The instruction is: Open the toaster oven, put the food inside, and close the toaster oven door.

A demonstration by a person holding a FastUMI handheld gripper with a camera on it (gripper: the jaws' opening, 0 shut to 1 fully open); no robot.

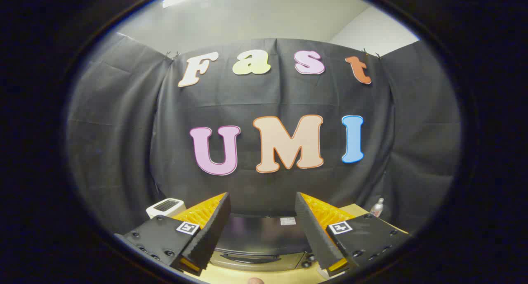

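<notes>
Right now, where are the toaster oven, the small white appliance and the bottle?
toaster oven (260,234): gripper view, dark top, between the open fingers.
white appliance (166,207): gripper view, slotted top.
bottle (377,207): gripper view, its body.

toaster oven (262,242) beyond spread fingers (206,230), bottle (376,207) right

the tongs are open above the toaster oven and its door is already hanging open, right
Not quite. The gripper view shows the tongs open, with the toaster oven below and between the fingers, but its door is shut: the front panel with its handle sits flush against the body. Opening it is not yet done.
</notes>
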